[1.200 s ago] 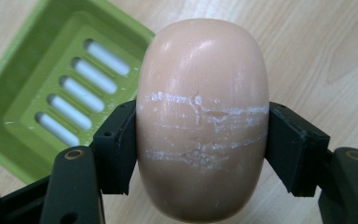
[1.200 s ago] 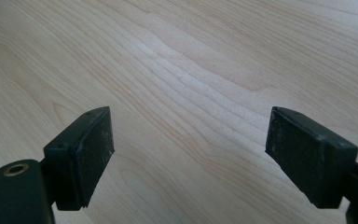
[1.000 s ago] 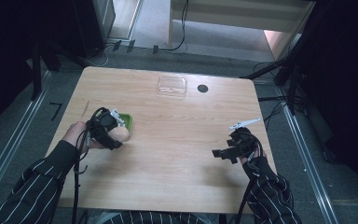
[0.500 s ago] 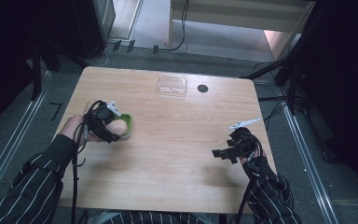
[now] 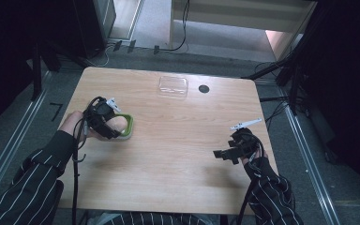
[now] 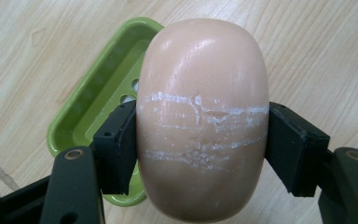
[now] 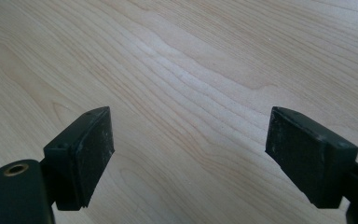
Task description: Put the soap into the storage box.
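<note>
Soap [image 6: 200,121] is the piece I am working with: a rounded, peach-coloured bar, and my left gripper [image 6: 200,140] has it clamped across its middle, the fingers [image 6: 116,149] pressing on both flanks where whitish scuff lines run around it. In the left gripper view the bar hangs over the near end of the green soap dish [image 6: 98,93], covering part of the dish's right side, and I cannot tell whether its underside touches the dish or sits just above it.

What has changed in the last second: from the high view, the left gripper [image 5: 107,123] and the bar have shifted a little toward the far side of the worktop [image 5: 178,154], and the green soap dish [image 5: 127,125] now shows as an open rim on the gripper's right where before the bar lay more across it. I read that as the bar coming up out of the dish, or being carried just clear of it (the grip itself has not altered).

My right gripper [image 5: 229,152] has not moved; it hovers over bare wood near the right edge, fingers [image 7: 81,154] spread wide with nothing between them.

A clear lidded box [image 5: 173,86] and a small dark disc [image 5: 204,88] sit well apart at the far edge, untouched.
</note>
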